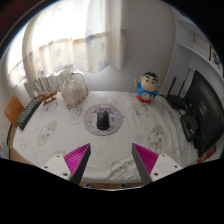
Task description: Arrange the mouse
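A black mouse (101, 122) lies on a round grey mouse pad (103, 116) in the middle of a table covered with a white patterned cloth (60, 135). My gripper (112, 160) is open and empty, held above the near part of the table. Its two fingers with magenta pads (77, 157) stand wide apart. The mouse is beyond the fingers, roughly in line with the gap between them.
A cartoon boy figurine (147, 87) stands at the far right of the table. A clear bag (73, 91) and a small rack (46, 96) sit at the far left. Dark chairs (194, 108) stand at the right. Curtained windows are behind.
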Demonstrator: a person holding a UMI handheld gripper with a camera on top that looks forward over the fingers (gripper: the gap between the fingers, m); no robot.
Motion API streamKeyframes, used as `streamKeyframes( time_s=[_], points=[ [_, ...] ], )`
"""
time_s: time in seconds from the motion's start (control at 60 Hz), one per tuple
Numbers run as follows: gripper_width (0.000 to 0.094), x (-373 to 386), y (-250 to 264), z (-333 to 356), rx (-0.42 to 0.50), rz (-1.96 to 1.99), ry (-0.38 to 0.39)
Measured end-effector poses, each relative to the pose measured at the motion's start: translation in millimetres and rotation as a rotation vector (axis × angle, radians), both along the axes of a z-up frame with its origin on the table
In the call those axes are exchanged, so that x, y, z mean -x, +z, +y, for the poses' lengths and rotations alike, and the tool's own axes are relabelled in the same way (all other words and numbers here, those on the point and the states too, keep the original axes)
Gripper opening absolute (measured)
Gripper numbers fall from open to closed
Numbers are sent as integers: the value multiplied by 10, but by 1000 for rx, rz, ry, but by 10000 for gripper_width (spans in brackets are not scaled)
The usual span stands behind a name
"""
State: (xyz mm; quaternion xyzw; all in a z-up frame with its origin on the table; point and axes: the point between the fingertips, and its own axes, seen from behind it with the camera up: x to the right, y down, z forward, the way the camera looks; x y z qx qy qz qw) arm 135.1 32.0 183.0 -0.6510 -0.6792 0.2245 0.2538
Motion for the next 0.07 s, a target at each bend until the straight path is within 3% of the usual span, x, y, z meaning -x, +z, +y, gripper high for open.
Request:
streamKeyframes(
  time_s=[0.067],
  points=[
    [855, -43, -36, 12, 17, -11, 14]
  ],
)
